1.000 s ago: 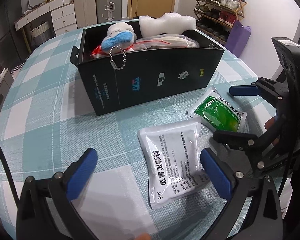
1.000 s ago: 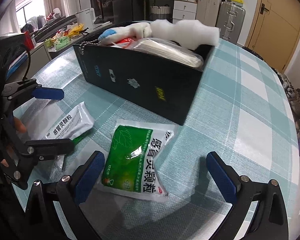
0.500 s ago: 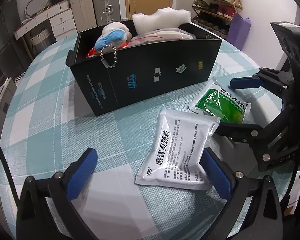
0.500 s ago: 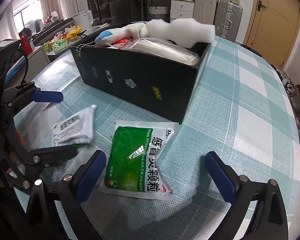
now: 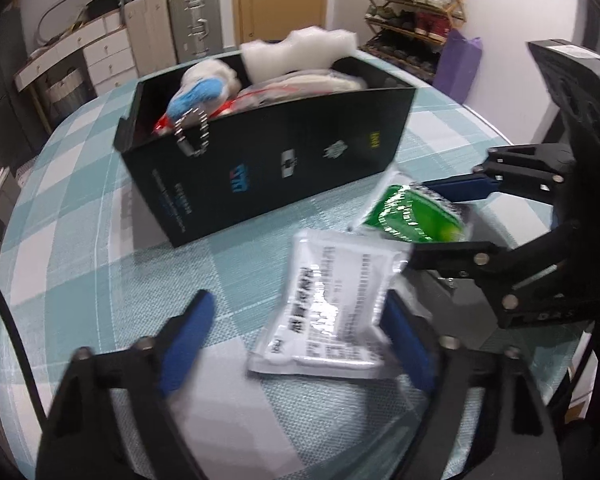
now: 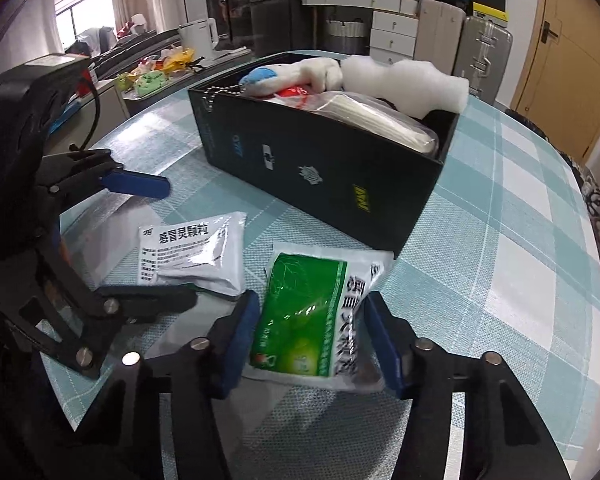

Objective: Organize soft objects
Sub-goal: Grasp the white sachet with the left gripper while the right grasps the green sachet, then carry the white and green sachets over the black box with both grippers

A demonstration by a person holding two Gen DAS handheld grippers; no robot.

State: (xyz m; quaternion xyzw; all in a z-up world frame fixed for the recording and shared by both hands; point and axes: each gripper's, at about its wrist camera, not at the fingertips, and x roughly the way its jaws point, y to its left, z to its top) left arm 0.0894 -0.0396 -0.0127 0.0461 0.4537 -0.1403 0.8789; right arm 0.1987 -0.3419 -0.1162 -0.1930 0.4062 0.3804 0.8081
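A white medicine sachet [image 5: 332, 304] lies on the checked tablecloth between my left gripper's [image 5: 300, 336] open fingers, against the right pad [image 5: 404, 340]; it also shows in the right wrist view [image 6: 192, 252]. My right gripper [image 6: 312, 340] has closed on a green medicine sachet [image 6: 308, 316], one end lifted; it shows in the left wrist view [image 5: 412, 216]. A black box [image 5: 268, 168] behind holds a plush toy [image 5: 200, 92], white foam [image 5: 300, 52] and plastic bags.
The round table's edge [image 6: 596, 280] curves to the right. Suitcases [image 5: 172, 24], drawers and a shoe rack [image 5: 412, 4] stand beyond the table. The box also shows in the right wrist view [image 6: 320, 168].
My right gripper has closed from wide open onto the green sachet and lifted its end. My left gripper has narrowed around the white sachet, which shifted right.
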